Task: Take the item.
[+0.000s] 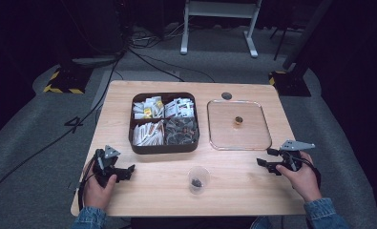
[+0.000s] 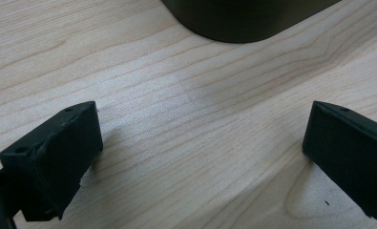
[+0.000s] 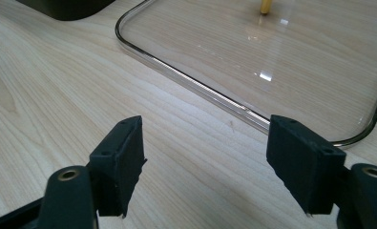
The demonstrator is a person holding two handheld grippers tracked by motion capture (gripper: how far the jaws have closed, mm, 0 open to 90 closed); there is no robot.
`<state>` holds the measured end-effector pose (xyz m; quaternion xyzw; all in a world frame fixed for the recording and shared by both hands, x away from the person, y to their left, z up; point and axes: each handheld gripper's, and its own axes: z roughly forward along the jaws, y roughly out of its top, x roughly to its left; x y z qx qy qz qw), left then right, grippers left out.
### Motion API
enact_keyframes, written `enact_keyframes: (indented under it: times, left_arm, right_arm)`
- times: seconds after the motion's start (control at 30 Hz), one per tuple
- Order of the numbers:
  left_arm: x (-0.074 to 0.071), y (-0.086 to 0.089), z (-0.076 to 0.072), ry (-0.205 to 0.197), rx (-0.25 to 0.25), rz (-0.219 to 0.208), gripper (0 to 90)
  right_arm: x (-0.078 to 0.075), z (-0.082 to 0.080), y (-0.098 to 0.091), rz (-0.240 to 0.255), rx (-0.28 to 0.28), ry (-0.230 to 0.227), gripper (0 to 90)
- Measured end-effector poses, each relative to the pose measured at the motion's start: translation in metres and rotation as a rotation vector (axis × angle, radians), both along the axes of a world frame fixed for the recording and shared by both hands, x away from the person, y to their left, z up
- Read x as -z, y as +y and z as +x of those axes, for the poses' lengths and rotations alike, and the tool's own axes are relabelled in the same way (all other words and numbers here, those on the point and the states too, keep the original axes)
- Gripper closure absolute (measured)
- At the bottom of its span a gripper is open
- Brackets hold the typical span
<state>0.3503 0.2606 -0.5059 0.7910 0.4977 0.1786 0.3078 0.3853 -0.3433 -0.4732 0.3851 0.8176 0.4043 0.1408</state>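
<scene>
Left gripper (image 1: 127, 171): jaws wide apart, empty, near table's (image 1: 143, 191) front-left corner.
Right gripper (image 1: 267, 157): jaws spread, empty, beside clear tray (image 1: 267, 138) at right edge.

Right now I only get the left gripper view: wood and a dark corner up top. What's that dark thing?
Observer: A dark box with four compartments of packets.
Operator: And my other hand?
Observer: The right gripper, jaws open and empty, points at the near edge of the clear tray.
Operator: Anything in that tray?
Observer: One small brown object near its middle.
</scene>
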Motion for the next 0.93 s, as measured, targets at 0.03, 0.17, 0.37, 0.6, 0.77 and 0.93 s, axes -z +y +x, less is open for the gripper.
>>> enact_keyframes:
  times: [0.03,0.17,0.37,0.6,0.77,0.93]
  left_arm:
    - [0.0,0.0,0.0,0.0,0.0,0.0,0.2]
    - [0.0,0.0,0.0,0.0,0.001,0.001,0.2]
    - [0.0,0.0,0.0,0.0,0.0,0.0,0.2]
    - [0.0,0.0,0.0,0.0,-0.001,-0.002,0.1]
    - [0.0,0.0,0.0,0.0,0.0,0.0,0.2]
    - [0.0,0.0,0.0,0.0,0.0,0.0,0.2]
  right_arm:
    - [0.002,0.0,0.001,-0.001,-0.001,-0.001,29.3]
    - [0.01,0.0,0.001,-0.012,0.002,0.004,28.5]
    - [0.026,0.001,0.0,-0.038,0.019,0.007,23.7]
    - [0.031,0.001,0.003,-0.101,-0.014,-0.015,13.8]
    - [0.031,0.001,0.005,-0.108,-0.012,-0.012,12.0]
    - [0.031,0.001,0.005,-0.108,-0.012,-0.012,12.0]
